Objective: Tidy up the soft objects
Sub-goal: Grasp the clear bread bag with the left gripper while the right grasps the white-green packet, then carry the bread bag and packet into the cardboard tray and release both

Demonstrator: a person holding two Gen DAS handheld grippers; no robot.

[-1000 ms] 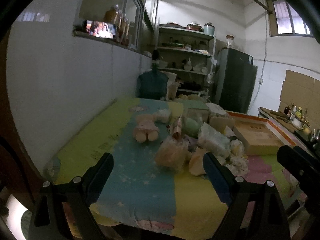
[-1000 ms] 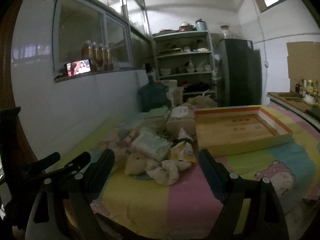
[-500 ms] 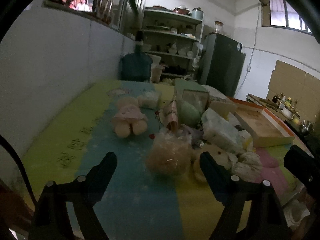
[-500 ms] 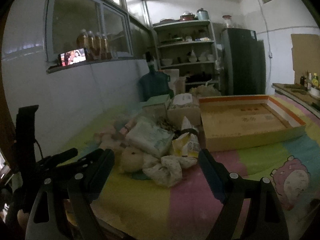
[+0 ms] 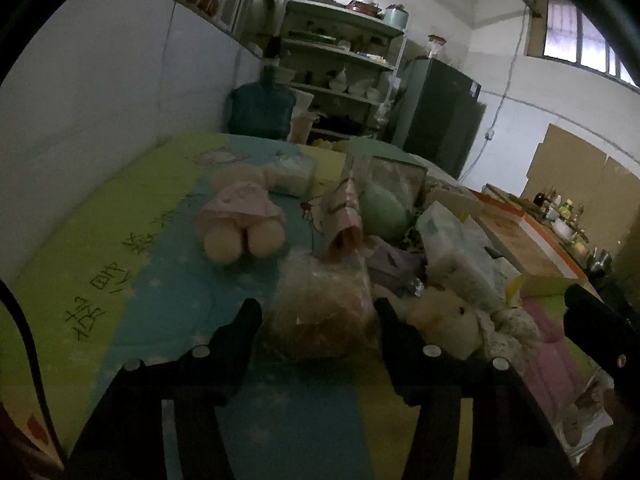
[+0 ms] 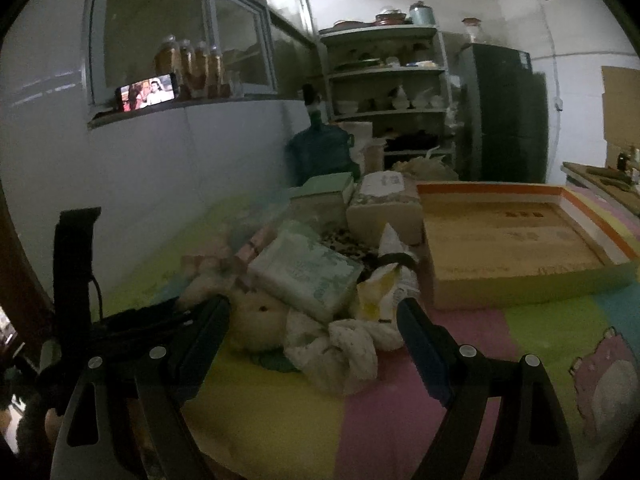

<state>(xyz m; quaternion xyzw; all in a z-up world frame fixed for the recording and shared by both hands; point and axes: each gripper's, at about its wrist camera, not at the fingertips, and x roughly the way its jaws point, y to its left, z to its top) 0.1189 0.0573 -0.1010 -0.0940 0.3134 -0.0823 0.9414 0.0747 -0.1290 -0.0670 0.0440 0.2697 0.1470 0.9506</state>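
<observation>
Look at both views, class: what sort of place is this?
Probably a home kitchen or storeroom: a white open shelf unit holds bowls and pots, a tall dark fridge stands beside it, and a large blue water jug sits near the wall.

Between the fingers of the left tool (image 5: 318, 312), whose matt black plastic jaws are closing, sits a tan plush toy in a crinkly, glossy clear plastic bag (image 5: 320, 312), not visibly pressed by either pad. Under both tools the tabletop (image 6: 400, 412) wears a smooth, matt cloth printed in pastel stripes. Ahead of the right tool (image 6: 314, 320), also matt black plastic, lie a fuzzy cream plush animal (image 6: 258, 320), a rumpled soft white cloth (image 6: 340, 348), a shiny film-wrapped tissue pack (image 6: 306, 272) and a matt cardboard box lid (image 6: 516, 248).
</observation>
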